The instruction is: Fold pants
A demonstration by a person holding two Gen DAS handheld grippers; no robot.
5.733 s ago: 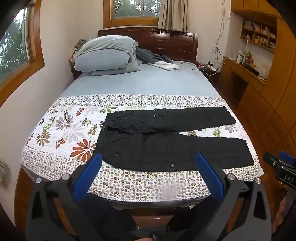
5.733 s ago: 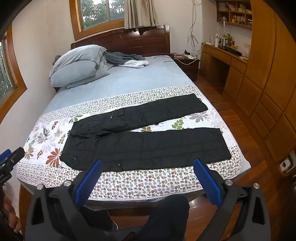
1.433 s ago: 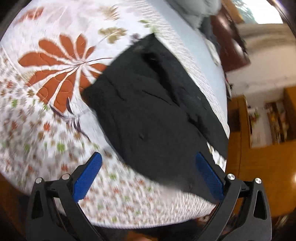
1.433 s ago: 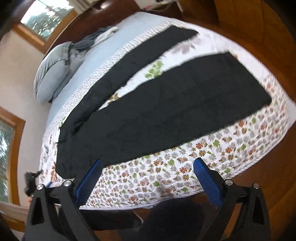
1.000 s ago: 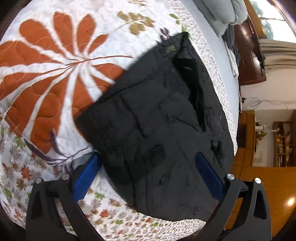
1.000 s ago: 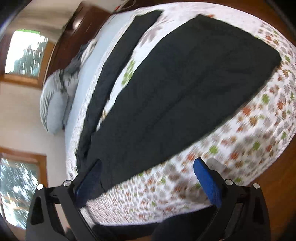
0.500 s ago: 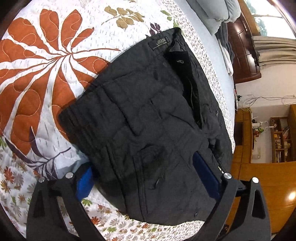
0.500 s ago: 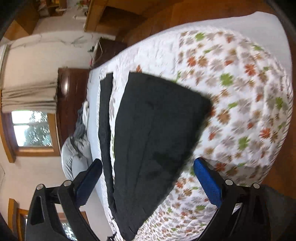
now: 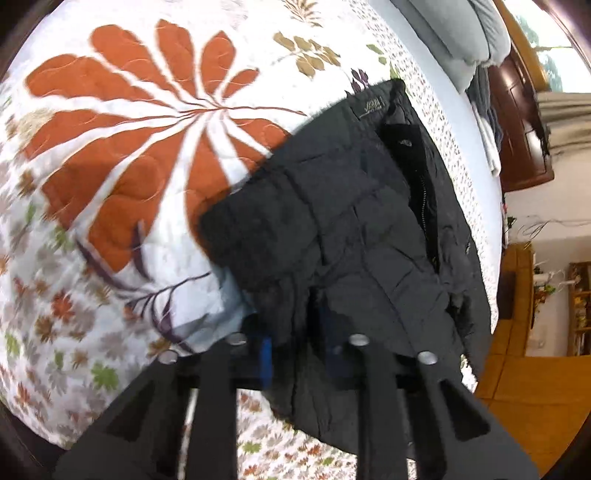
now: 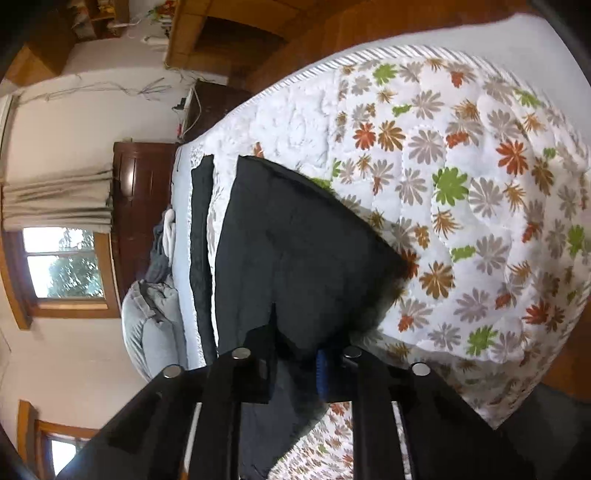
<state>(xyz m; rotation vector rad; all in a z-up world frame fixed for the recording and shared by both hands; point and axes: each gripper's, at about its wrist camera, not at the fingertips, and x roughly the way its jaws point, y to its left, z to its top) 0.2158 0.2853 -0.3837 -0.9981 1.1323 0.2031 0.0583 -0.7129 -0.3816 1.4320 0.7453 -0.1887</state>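
Note:
Black quilted pants (image 9: 354,229) lie spread on the floral quilt (image 9: 122,133) of a bed. In the left wrist view my left gripper (image 9: 295,354) is shut on the near waist edge of the pants, the fabric bunched between the blue pads. The open fly and the waist label show beyond it. In the right wrist view my right gripper (image 10: 295,365) is shut on the near hem corner of the nearer pant leg (image 10: 295,251). The other leg (image 10: 201,236) lies flat farther back.
The quilt (image 10: 480,184) covers the foot of the bed, and its edge drops to a wooden floor (image 9: 517,380). Grey pillows (image 10: 151,325) and a dark headboard (image 10: 136,199) are at the far end. Wooden cabinets (image 10: 229,33) stand beside the bed.
Both grippers came down from a standing view to the near edge of the pants. Their jaws were wide open half a second ago and are now shut on the fabric.

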